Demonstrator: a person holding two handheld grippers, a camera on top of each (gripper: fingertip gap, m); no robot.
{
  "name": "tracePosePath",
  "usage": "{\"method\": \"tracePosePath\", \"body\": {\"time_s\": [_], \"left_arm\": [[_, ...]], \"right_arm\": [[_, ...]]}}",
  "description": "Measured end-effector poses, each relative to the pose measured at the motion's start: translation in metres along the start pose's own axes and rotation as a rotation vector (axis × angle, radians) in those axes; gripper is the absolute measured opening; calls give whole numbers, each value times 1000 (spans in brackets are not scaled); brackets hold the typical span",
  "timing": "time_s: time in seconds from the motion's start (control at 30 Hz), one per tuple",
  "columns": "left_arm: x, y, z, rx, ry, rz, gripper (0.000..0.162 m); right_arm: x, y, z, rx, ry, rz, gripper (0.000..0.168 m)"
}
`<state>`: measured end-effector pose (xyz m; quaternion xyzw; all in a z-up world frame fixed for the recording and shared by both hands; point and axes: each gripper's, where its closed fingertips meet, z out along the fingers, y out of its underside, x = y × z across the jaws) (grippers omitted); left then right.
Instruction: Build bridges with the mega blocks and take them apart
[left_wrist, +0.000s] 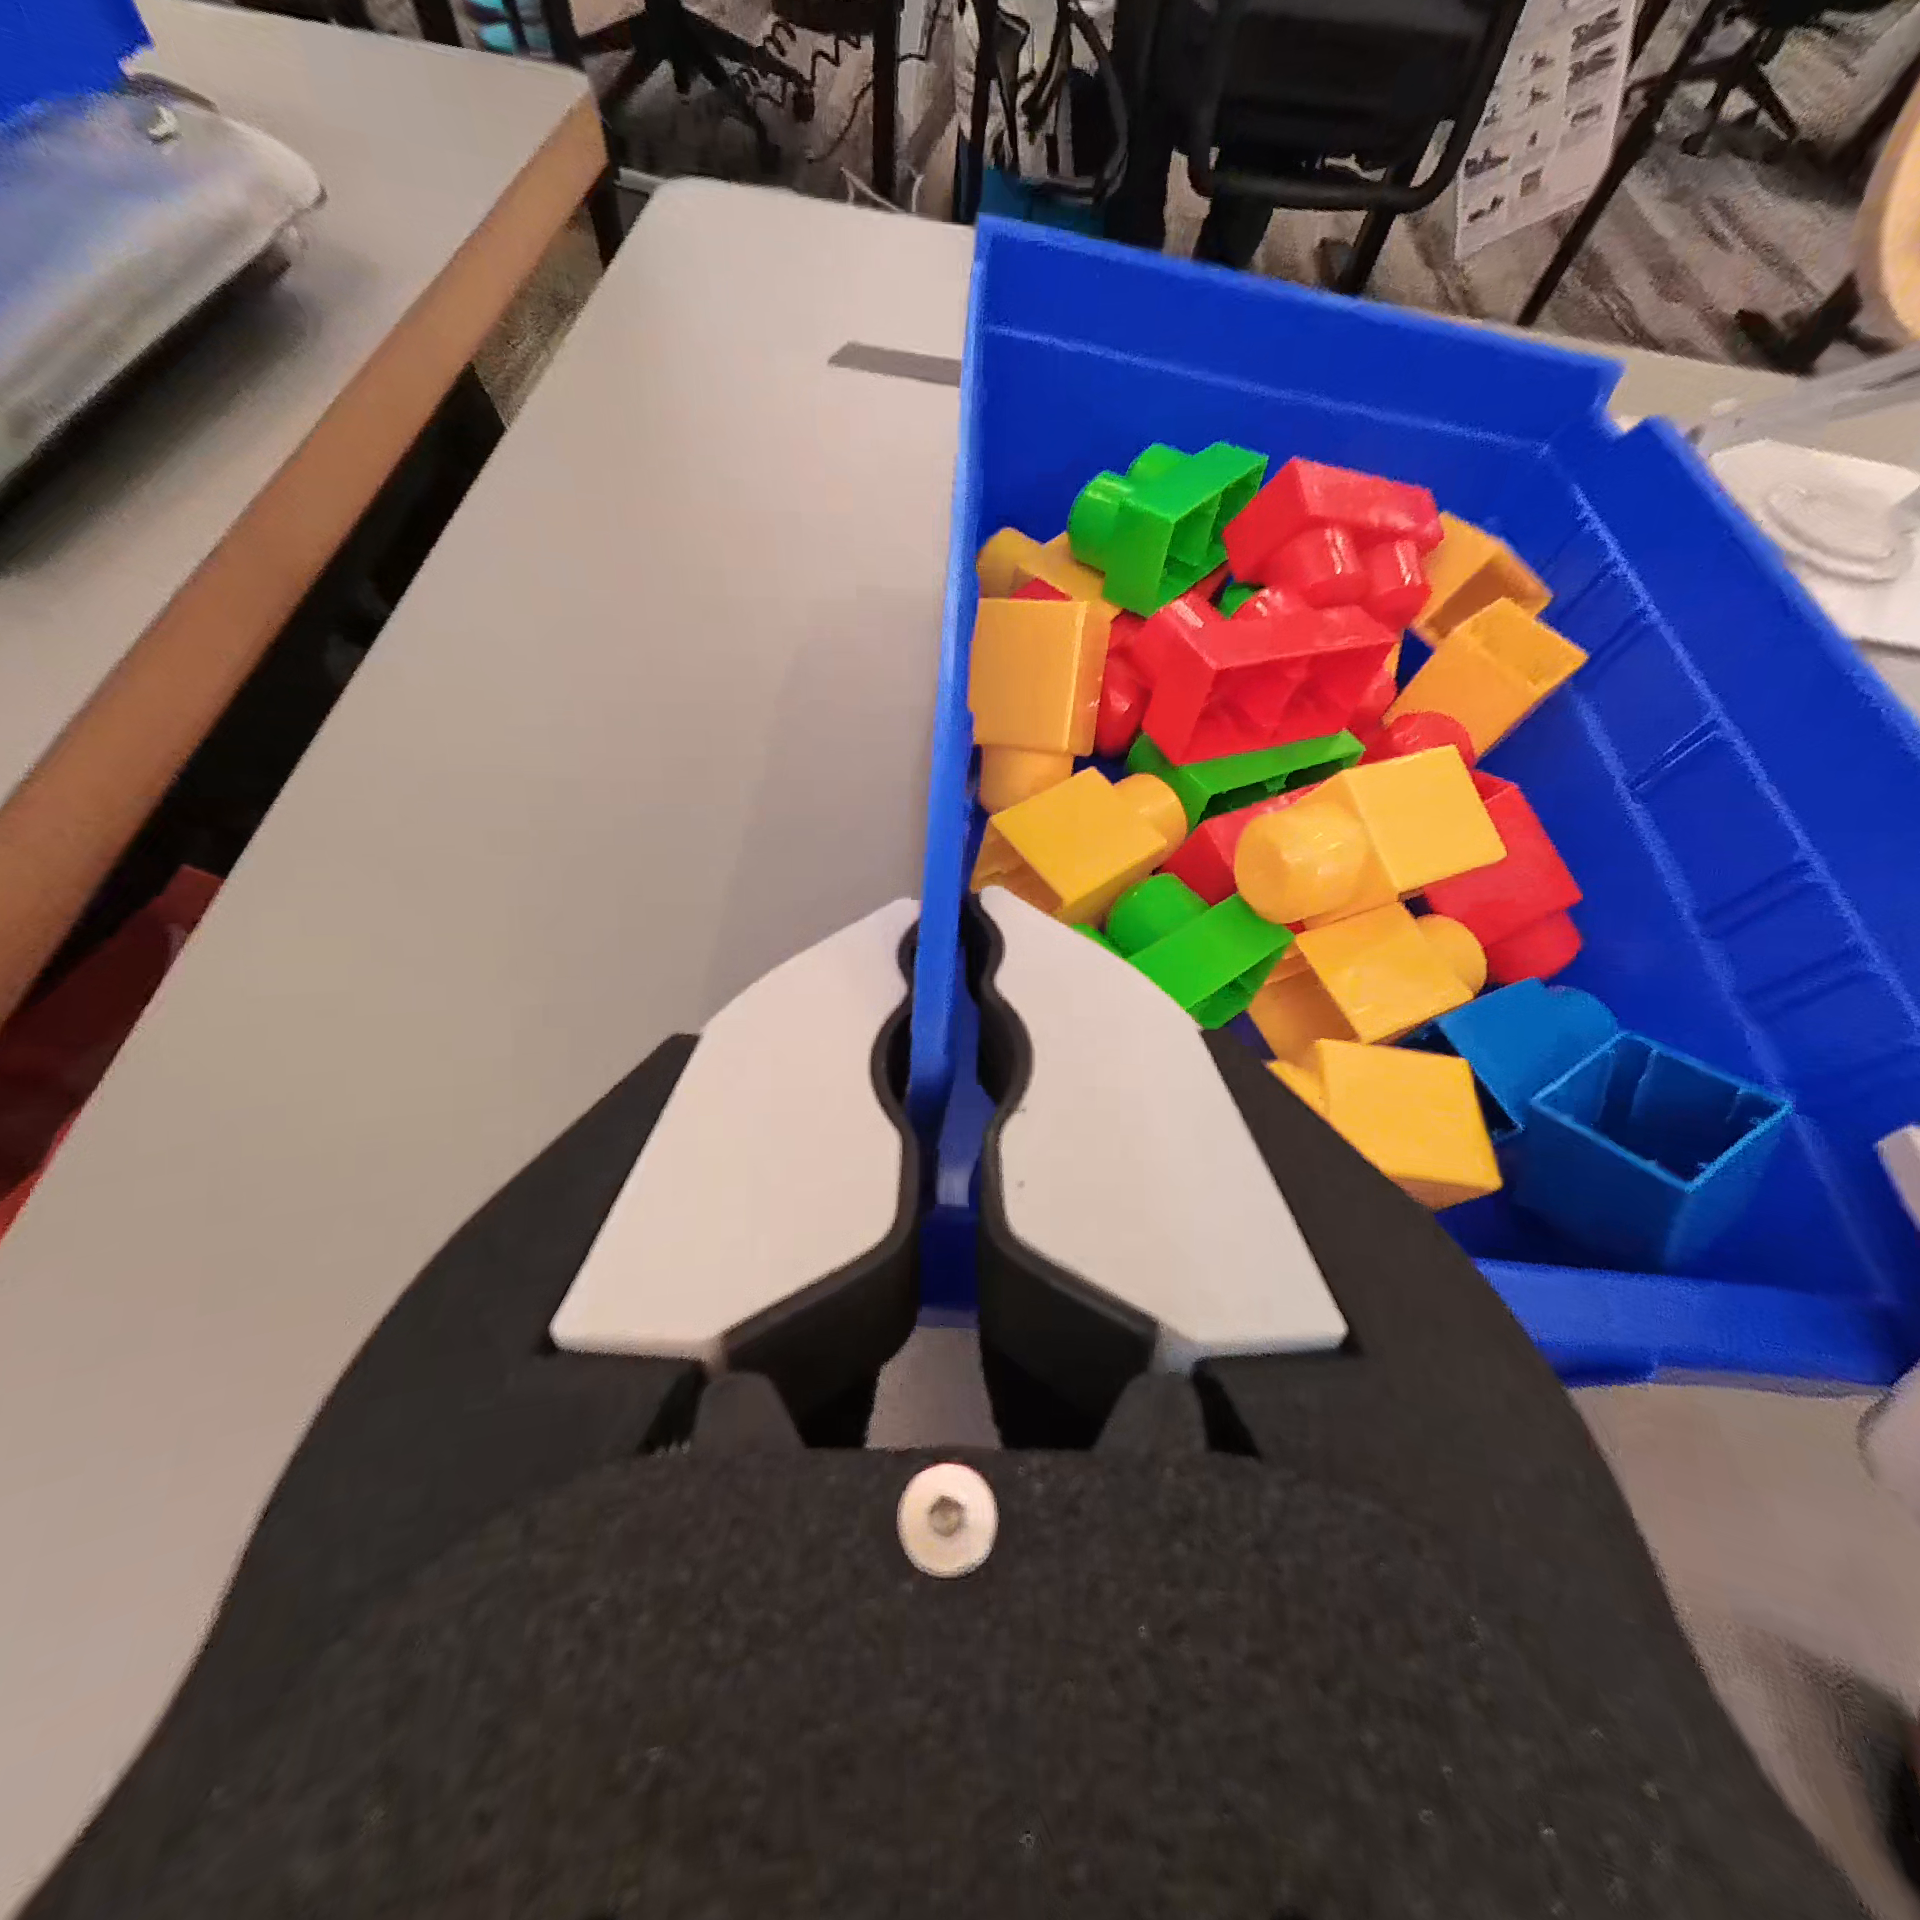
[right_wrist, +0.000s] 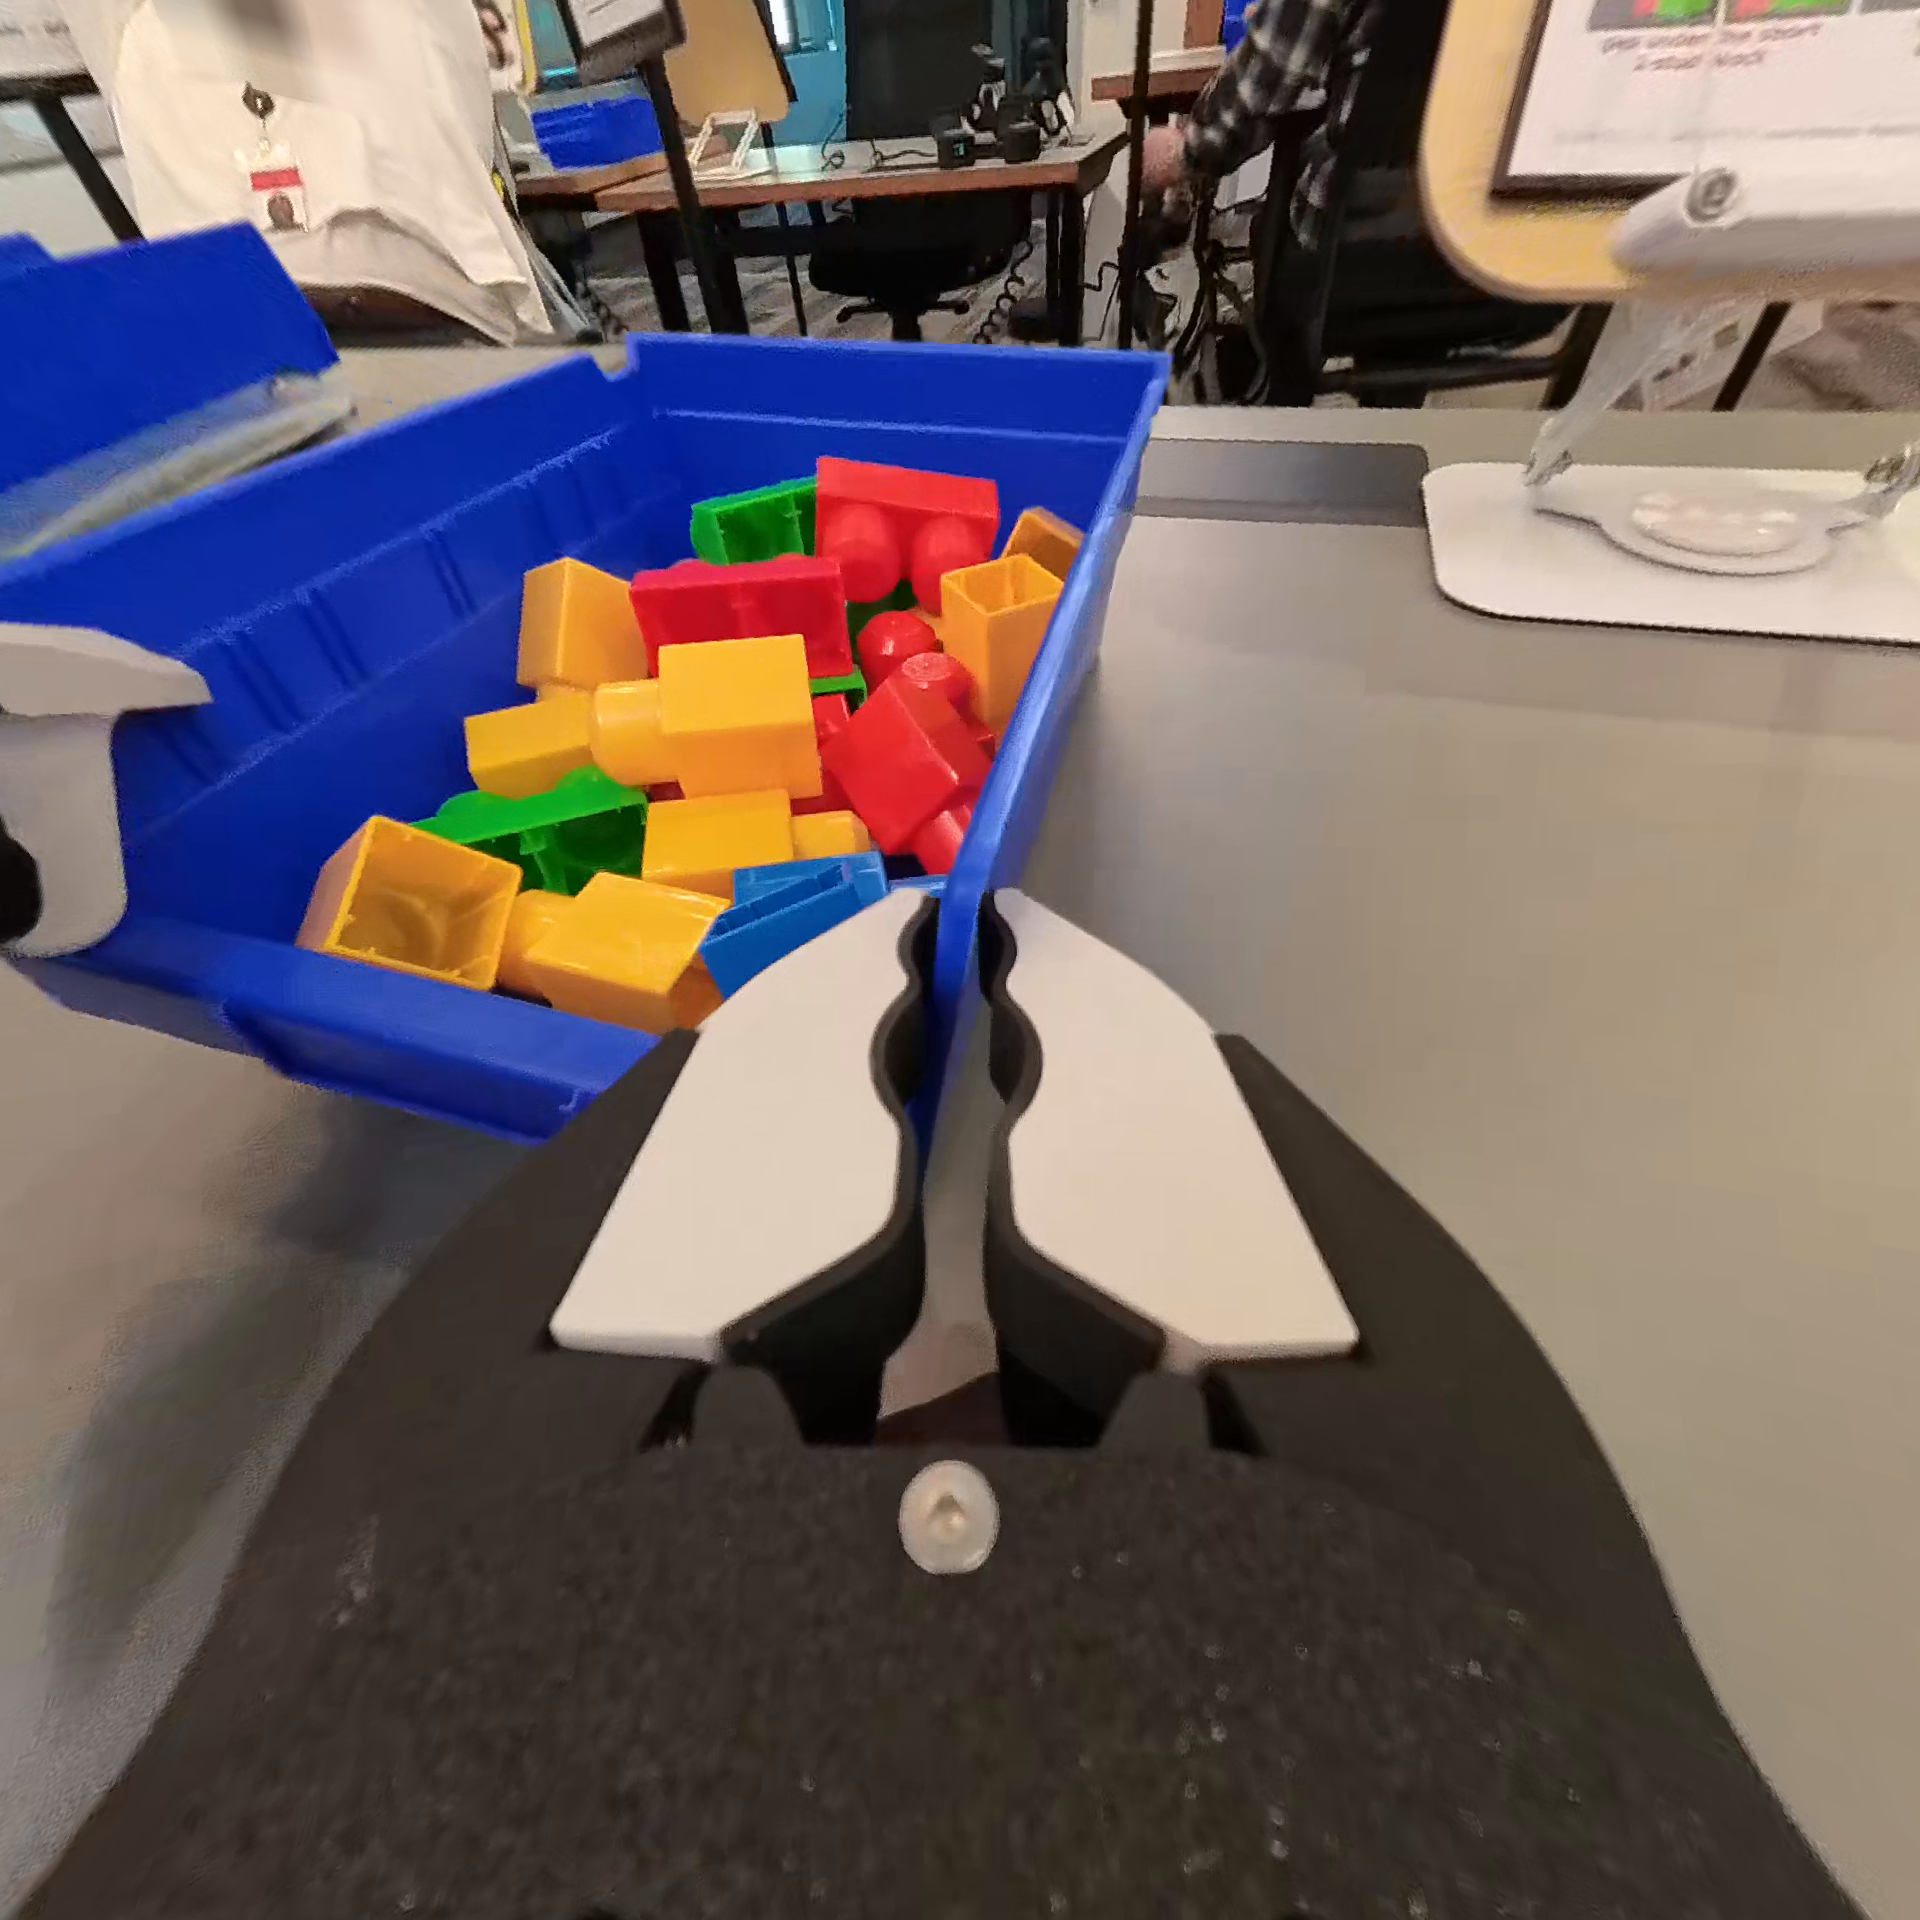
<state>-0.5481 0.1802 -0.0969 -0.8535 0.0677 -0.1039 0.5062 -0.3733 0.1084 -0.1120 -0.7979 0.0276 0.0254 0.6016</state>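
Both tongs are clenched on the blue bin (left_wrist: 1299, 343), one on each long side wall. Your left gripper (left_wrist: 948, 925) pinches the left wall near its front end; one finger sits outside the wall, the other inside, above the blocks. Your right gripper (right_wrist: 961, 914) pinches the right wall in the same way, also near the front end. In the right wrist view, the tip of the left gripper shows at the far left edge against the opposite wall.

The blocks (left_wrist: 1278, 769) all lie loose inside the bin: yellow, red and green pieces heaped together, with a blue block (left_wrist: 1621, 1112) toward the front. No block is on the grey table (left_wrist: 644, 727), and no bridge has been started.

The bin's long axis runs away from you, parallel to both sets of fingers. The heap lies between the two grippers, to the right of your left tongs and to the left of your right tongs, at about equal reach. The bin appears slightly lifted or tilted at the front in the right wrist view; this cannot be confirmed.
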Motion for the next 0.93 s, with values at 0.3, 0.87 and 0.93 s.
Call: {"method": "tracePosePath", "body": {"time_s": [0.3,0.87,0.93], "left_arm": [[-21,10,3,23,-48,20,38],[260,51,-117,174,322,89,62],[270,75,-112,179,276,166,61]], "right_arm": [[-7,6,-2,-58,-161,18,29],[245,-42,-163,43,-232,-122,40],[279,-14,-176,6,-192,-115,40]]}}
